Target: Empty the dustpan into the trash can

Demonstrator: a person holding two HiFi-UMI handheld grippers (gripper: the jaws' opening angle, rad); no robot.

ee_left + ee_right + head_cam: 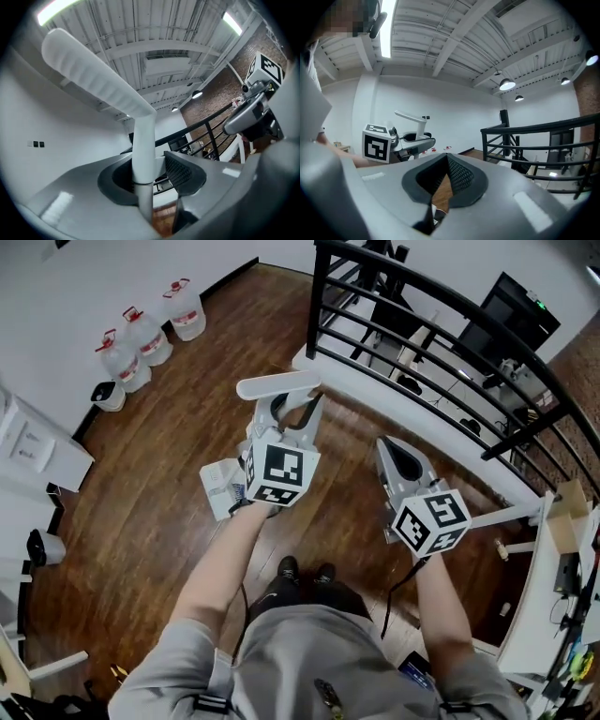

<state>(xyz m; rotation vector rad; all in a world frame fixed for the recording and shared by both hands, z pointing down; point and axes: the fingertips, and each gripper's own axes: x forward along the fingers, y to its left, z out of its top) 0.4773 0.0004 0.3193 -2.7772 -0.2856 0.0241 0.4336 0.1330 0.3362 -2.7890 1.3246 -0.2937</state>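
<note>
Dustpan handle (143,136) – white, upright, its pan hanging over the wood floor (169,427) near the black railing (422,334) – is clamped at the stem between the left gripper's (149,176) jaws, while the right gripper (443,164) alongside is closed tip-to-tip on nothing.

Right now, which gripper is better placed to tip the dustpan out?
Left. The left gripper is closed on the dustpan handle, so it controls the pan. The right gripper is shut on nothing, off to the side.
</note>
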